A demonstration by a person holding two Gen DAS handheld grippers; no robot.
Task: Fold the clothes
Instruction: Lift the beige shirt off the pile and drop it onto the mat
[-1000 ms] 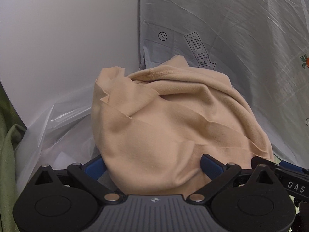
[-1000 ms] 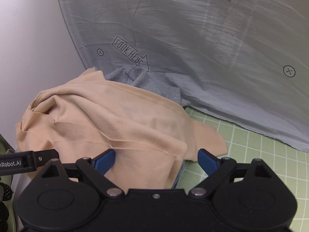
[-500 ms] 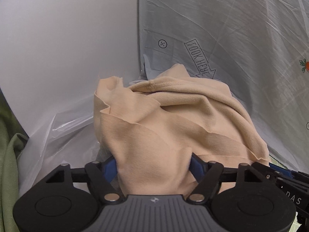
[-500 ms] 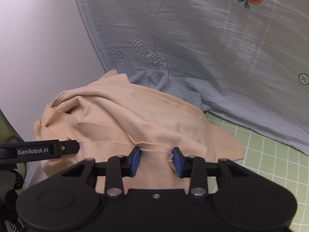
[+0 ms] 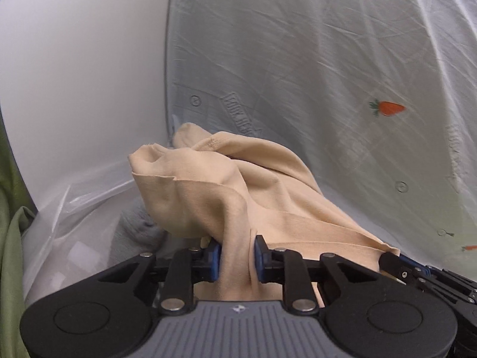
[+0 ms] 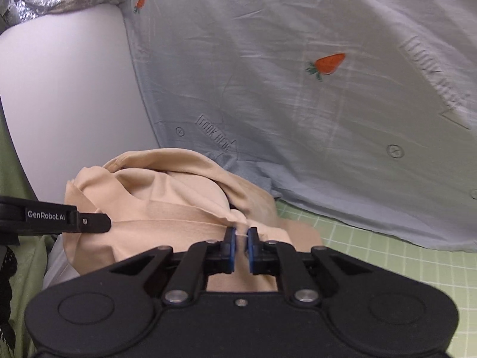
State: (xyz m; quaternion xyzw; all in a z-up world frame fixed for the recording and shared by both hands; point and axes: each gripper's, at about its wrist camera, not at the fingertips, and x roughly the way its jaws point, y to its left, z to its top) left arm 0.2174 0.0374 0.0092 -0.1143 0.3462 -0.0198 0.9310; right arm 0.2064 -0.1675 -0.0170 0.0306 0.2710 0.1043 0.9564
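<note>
beige garment gripped at two points, no fold made yet

a grey printed sheet (image 6: 298, 104) is hung behind the green gridded mat (image 6: 372, 268). on the mat's left end the beige garment (image 5: 208, 197) is heaped, crumpled. a thick bunch of it is pinched by the left gripper (image 5: 237, 258), a thin edge by the right gripper (image 6: 241, 246); both sets of jaws have just been closing. spreading, flattening and every fold are judged still to be done.

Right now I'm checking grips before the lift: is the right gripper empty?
No: the right gripper is shut on a thin fold of the beige garment, with the cloth pinched between its blue pads.
</note>
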